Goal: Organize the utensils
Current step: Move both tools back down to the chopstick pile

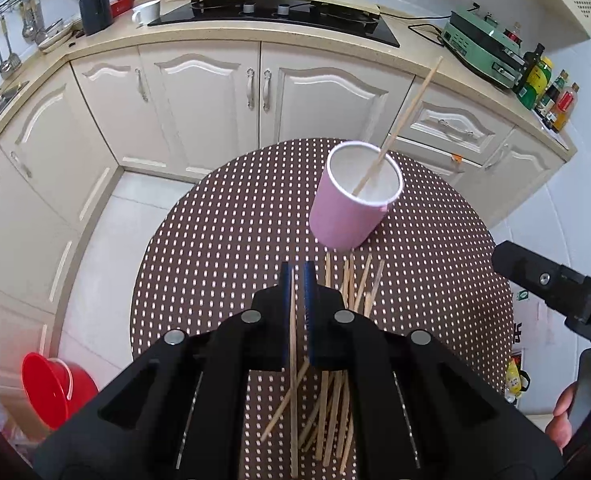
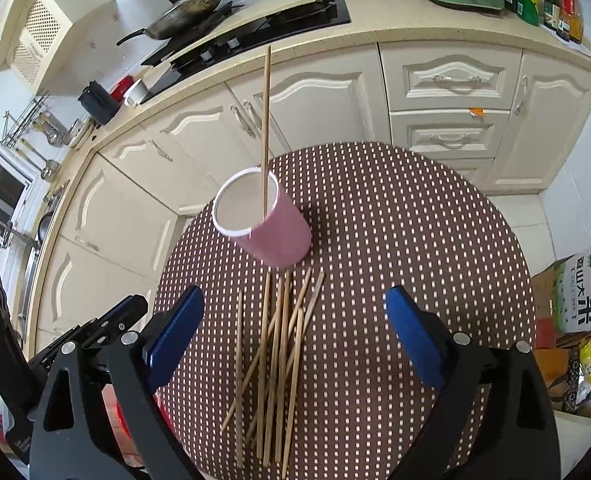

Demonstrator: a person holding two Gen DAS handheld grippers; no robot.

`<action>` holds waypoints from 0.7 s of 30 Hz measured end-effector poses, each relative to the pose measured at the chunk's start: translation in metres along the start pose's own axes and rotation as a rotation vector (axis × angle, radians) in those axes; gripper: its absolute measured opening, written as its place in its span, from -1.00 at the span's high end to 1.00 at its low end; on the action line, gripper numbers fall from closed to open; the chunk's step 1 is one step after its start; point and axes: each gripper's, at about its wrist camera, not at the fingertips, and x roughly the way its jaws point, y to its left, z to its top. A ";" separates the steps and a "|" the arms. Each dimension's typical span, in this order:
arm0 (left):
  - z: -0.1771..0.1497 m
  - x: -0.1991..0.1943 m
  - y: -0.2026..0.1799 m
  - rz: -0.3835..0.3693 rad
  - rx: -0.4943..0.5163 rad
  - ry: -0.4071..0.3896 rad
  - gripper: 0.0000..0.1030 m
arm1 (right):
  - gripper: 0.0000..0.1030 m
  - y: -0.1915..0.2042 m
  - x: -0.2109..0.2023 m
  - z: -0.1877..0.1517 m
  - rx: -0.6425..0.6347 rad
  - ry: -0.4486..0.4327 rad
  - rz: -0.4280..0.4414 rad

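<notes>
1. Scene: a round tabletop [image 2: 435, 240] with a brown dotted cover carries a pink paper cup [image 2: 271, 232] and a loose pile of wooden chopsticks [image 2: 279, 360] lying just in front of the cup.
2. Cup contents: one chopstick in the cup [image 2: 266, 128] stands with its lower end inside, leaning against the rim. The cup appears tilted in both views; lens distortion may account for this, so its true stance cannot be confirmed.
3. Left gripper [image 1: 298, 280]: pressed together, pinching a single chopstick [image 1: 293, 380] that runs lengthwise between the blue pads. It sits above the pile, short of the cup.
4. Right gripper [image 2: 295, 312]: spread wide, nothing between the pads, hovering over the pile.
5. Progress, as judged: one stick stowed, one in hand, most of the pile unsorted.
6. Risk: the cup is light and nearly empty. A held stick striking the rim or the leaning stick could tip the cup and spill it.
7. Risk: the held stick is gripped along its length, not across it. It may slide through the pads when tilted for insertion.
8. Risk: the pile is crossed and overlapping. The right gripper closing on it may catch several sticks or flick neighbours off the tabletop edge.
9. Risk: both grippers work close together; collision is possible near the cup.
</notes>
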 end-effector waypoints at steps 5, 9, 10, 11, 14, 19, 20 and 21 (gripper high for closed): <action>-0.026 -0.013 0.002 -0.013 -0.023 -0.030 -0.16 | -0.74 -0.005 -0.003 -0.018 0.003 0.028 0.006; -0.046 -0.018 0.002 0.003 -0.021 -0.028 -0.16 | -0.74 -0.007 -0.003 -0.032 -0.006 0.047 0.004; -0.049 -0.018 0.002 0.010 -0.019 -0.024 -0.16 | -0.74 -0.008 -0.002 -0.036 -0.004 0.055 0.008; -0.055 -0.017 0.002 0.018 -0.021 -0.016 -0.16 | -0.74 -0.009 -0.001 -0.038 -0.004 0.062 0.011; -0.067 -0.015 0.003 0.019 -0.033 0.011 -0.16 | -0.74 -0.008 0.003 -0.048 -0.020 0.083 0.009; -0.082 -0.009 0.006 0.037 -0.041 0.053 -0.16 | -0.74 -0.009 0.012 -0.060 -0.026 0.114 0.005; -0.084 -0.007 0.007 0.037 -0.044 0.060 -0.16 | -0.74 -0.011 0.015 -0.063 -0.020 0.125 0.003; -0.085 -0.006 0.007 0.038 -0.046 0.065 -0.16 | -0.74 -0.012 0.018 -0.065 -0.015 0.133 0.002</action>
